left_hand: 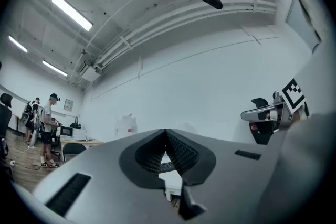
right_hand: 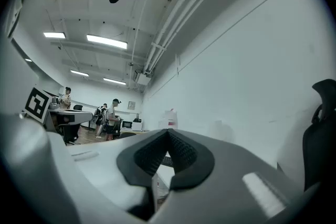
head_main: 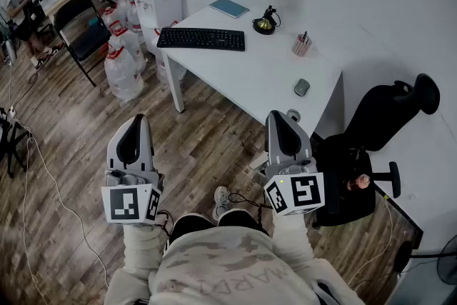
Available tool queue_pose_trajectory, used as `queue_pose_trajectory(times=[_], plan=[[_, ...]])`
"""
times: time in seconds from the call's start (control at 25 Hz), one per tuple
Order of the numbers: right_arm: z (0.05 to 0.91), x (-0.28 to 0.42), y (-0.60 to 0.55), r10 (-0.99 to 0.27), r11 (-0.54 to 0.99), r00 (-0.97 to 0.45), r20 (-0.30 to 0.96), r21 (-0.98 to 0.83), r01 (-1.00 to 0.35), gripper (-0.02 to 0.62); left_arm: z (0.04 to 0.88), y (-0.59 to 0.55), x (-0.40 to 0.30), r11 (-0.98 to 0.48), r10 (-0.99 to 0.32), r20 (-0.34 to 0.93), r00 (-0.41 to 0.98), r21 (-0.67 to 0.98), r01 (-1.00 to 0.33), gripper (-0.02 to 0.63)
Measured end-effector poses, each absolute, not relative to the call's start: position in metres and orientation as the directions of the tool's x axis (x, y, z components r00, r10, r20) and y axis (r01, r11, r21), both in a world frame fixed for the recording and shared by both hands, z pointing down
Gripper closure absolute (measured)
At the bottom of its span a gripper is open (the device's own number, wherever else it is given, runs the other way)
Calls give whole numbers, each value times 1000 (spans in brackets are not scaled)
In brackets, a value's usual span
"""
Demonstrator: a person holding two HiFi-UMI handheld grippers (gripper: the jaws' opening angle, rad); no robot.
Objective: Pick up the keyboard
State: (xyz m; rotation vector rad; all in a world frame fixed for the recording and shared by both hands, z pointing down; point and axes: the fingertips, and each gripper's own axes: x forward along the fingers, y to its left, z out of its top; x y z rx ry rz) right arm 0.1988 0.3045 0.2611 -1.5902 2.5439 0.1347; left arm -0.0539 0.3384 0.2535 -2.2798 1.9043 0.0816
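Standing on the wooden floor [head_main: 200,146] well apart from the white tabletop [head_main: 257,78], the person holds both grippers out in front of the body, side by side. The left gripper [head_main: 134,126] is at the left and the right gripper [head_main: 280,119] is at the right, and both point toward the far side of the room. Neither of them touches anything.

In the left gripper view the two black ribbed fingers [left_hand: 181,155] meet at their tips, so they are closed, and nothing is between them. The right gripper view shows the same: its fingers [right_hand: 181,152] are pressed together at the tips and hold nothing. Behind the closed tips of each one there is only the white wall, with the tabletop low in the picture.

The black keyboard [head_main: 201,38] lies flat on the far left part of the tabletop, close to the left edge, and is well apart from both grippers. A teal notebook [head_main: 229,8] lies just beyond it, at the far corner. To the right of the keyboard stands a small black and gold object [head_main: 265,23]; I cannot tell what it is. Further right is a cup with pens [head_main: 302,45], and a grey mouse [head_main: 302,87] lies near the right edge.

A black office chair [head_main: 378,132] stands to the right of the tabletop, near the right gripper. To the left of the tabletop there are large water bottles [head_main: 121,68] on the floor, a white water dispenser [head_main: 158,0] and a black folding chair [head_main: 82,28].
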Motion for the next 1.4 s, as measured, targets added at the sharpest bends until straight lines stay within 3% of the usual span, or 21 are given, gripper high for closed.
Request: queue_pose_trajectory(times=[0.76, 1.4], plan=[[269, 191, 217, -866, 473, -467, -176, 12, -881, 584, 258, 258, -58, -140, -976, -156, 154, -94, -986, 600], [273, 212, 134, -826, 537, -536, -174, 44, -842, 584, 257, 179, -20, -126, -976, -170, 139, -87, -988, 600]])
